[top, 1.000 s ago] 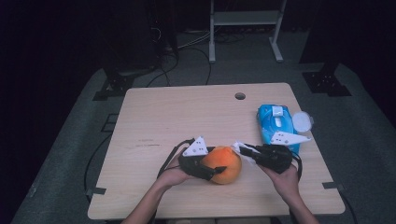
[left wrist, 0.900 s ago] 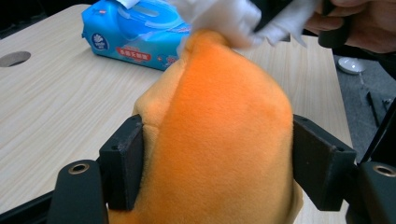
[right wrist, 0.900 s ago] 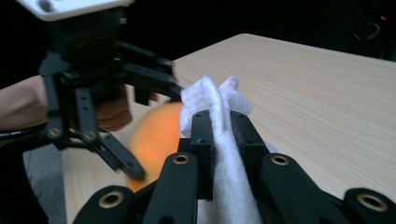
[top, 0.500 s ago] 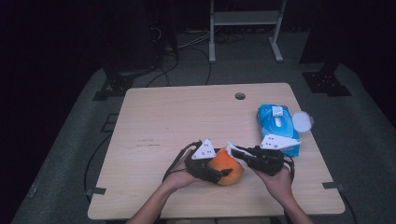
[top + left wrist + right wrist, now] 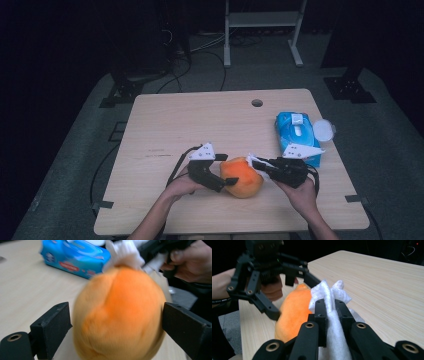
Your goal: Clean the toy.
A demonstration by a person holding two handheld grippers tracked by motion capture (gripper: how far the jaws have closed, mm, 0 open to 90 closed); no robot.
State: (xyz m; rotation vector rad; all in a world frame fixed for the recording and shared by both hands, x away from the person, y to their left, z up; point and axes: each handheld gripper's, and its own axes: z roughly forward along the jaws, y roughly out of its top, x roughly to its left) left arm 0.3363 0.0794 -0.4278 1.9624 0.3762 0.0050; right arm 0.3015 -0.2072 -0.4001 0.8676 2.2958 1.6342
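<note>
From above, a pale wooden surface (image 5: 200, 125) carries an orange soft toy (image 5: 242, 176) near its front edge, between two hand-held grippers; the toy's long axis runs roughly left to right, its narrower end toward the right gripper (image 5: 256, 162); the left gripper (image 5: 231, 181) reaches in from the left with its fingers on either side of the toy; a blue wipes pack (image 5: 296, 131) lies behind the right hand, a small round white lid (image 5: 324, 130) just beside it.

In the left gripper view, the toy (image 5: 120, 315), blurred, sits between the two fingers (image 5: 53, 322), which have just been opening and stand spread, a thin gap showing at each side; a white cloth (image 5: 125, 253) touches the toy's far end; the wipes pack (image 5: 75, 257) lies beyond.

In the right gripper view, the fingers (image 5: 320, 312) are pressed together on the white cloth (image 5: 329, 297), which rests against the toy (image 5: 294, 312); the left gripper (image 5: 289, 293) straddles the toy from the far side.
</note>
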